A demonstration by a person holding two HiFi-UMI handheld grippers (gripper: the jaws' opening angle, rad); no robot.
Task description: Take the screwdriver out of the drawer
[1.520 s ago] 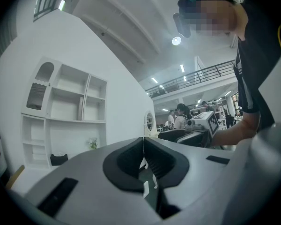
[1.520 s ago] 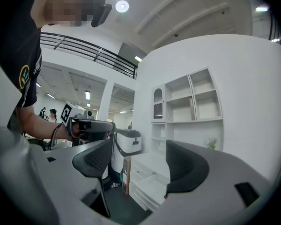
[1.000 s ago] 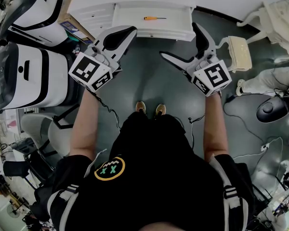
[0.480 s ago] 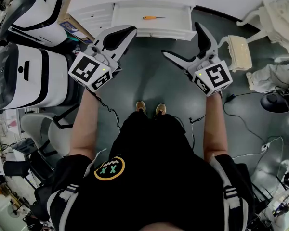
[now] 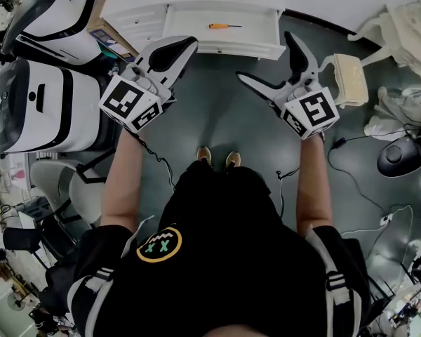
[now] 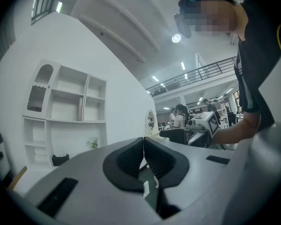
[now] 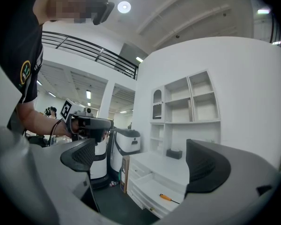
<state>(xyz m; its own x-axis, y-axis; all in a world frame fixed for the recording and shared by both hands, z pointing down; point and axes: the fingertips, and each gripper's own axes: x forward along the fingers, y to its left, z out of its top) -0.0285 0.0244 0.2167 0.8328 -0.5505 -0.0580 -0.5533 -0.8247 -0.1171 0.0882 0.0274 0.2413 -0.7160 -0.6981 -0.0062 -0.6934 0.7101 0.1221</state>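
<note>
An orange-handled screwdriver [image 5: 224, 26] lies in the pulled-out white drawer [image 5: 221, 42] at the top of the head view. The right gripper view shows the same screwdriver [image 7: 168, 198] low in the drawer [image 7: 152, 191]. My left gripper [image 5: 179, 44] is held in front of the drawer's left end, its jaws closed together with nothing between them. My right gripper [image 5: 266, 63] hovers before the drawer's right end with jaws spread wide and empty. Both are apart from the screwdriver.
A white dresser [image 5: 137, 20] holds the drawer. Two white machines [image 5: 45, 107] stand at the left. A cream stool [image 5: 351, 76] and a white chair [image 5: 407, 20] sit at the right, with cables [image 5: 365, 195] on the grey floor.
Both grippers hold nearly still; the view has shifted slightly. A person's shoe at the right edge has moved.
</note>
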